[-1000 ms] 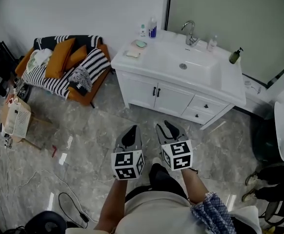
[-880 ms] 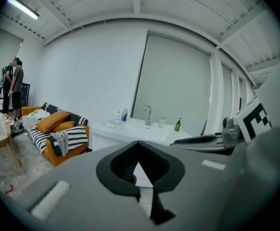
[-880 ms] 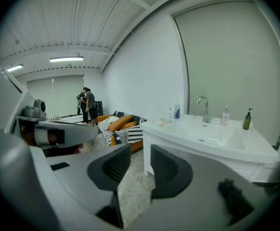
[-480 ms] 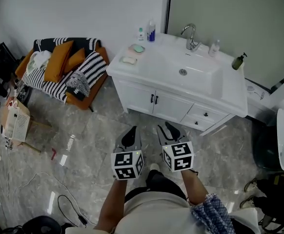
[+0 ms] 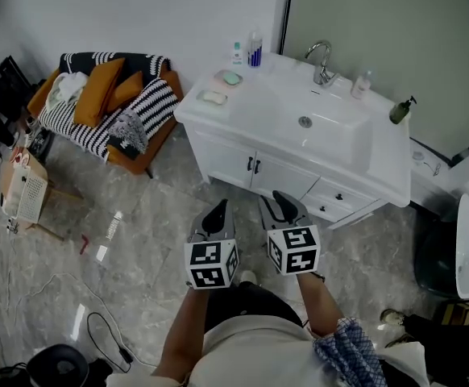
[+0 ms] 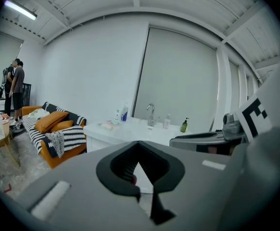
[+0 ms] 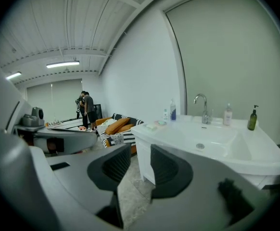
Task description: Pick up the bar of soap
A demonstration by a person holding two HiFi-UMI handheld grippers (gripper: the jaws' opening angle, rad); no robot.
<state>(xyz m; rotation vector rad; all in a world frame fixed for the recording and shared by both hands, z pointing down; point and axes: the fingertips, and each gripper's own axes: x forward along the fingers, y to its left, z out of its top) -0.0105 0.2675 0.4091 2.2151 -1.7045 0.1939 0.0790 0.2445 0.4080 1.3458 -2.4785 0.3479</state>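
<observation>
A pale bar of soap [image 5: 213, 97] lies on the left end of the white vanity top [image 5: 396, 147], with a green bar in a dish [image 5: 232, 77] just behind it. The gripper views show the soaps small and far off, soap [image 6: 110, 124] and soap [image 7: 152, 125]. Both grippers hang over the floor in front of the cabinet, well short of it. My left gripper [image 5: 217, 210] [image 6: 139, 146] has its jaw tips touching and nothing held. My right gripper [image 5: 281, 201] [image 7: 140, 153] stands open with a narrow gap between its ribbed pads and nothing in it.
On the counter stand two bottles [image 5: 253, 48] at the back wall, a faucet [image 5: 323, 61], a small bottle [image 5: 363, 83] and a green pump bottle [image 5: 401, 110]. A sofa with orange cushions [image 5: 105, 103] stands left of the vanity. Cables and a white crate [image 5: 26, 196] lie at far left. Two people [image 6: 13, 88] stand far off.
Both grippers and the camera have moved forward toward the vanity, which now sits closer and lower in the head view. The jaws look the same.
</observation>
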